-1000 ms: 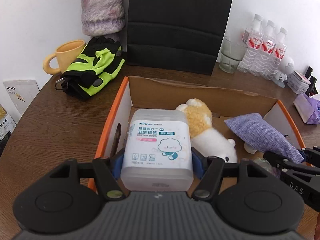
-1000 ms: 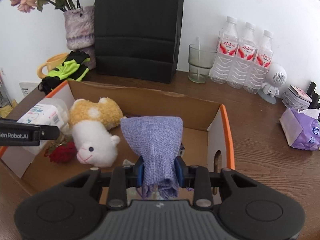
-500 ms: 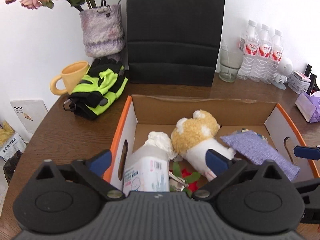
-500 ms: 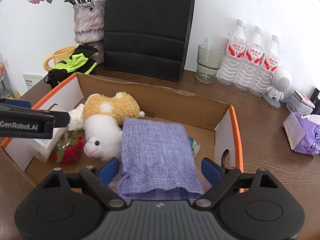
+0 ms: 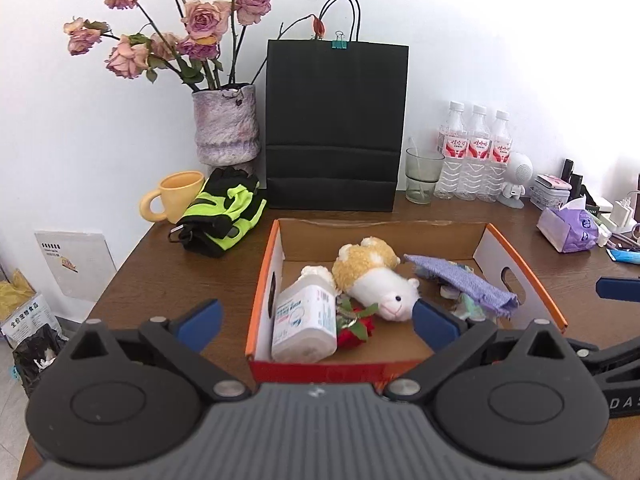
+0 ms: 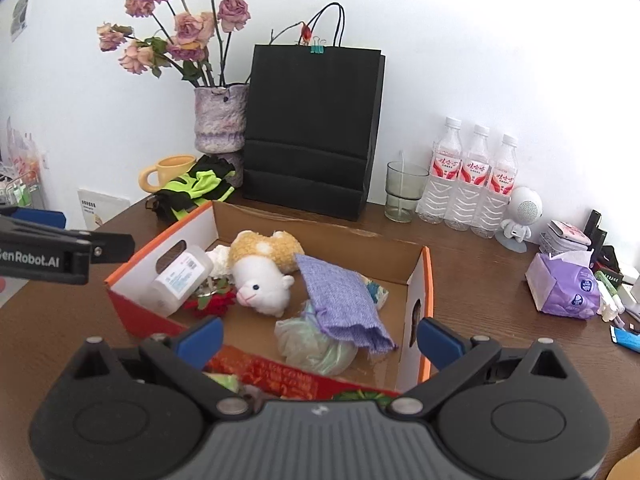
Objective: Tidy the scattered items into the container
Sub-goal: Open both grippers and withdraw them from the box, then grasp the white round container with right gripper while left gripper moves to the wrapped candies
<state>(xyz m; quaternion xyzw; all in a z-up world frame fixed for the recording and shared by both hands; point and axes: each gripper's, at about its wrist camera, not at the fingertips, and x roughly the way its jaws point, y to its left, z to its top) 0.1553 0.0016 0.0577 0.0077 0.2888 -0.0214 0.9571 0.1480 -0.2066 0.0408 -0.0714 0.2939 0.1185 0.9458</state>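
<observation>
We note the left gripper (image 5: pixel 316 318) spread wide and empty; the cotton-bud box (image 5: pixel 304 322) leans inside the cardboard box (image 5: pixel 262 292).

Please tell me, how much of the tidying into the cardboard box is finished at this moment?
Done: the cotton bud tub, plush lamb, purple cloth pouch and red rose lie inside the cardboard box. In hand: nothing; the left gripper stands open and empty, and the right gripper is opening, also empty. Left: possibly the green gloves on the table beside the box.
</observation>
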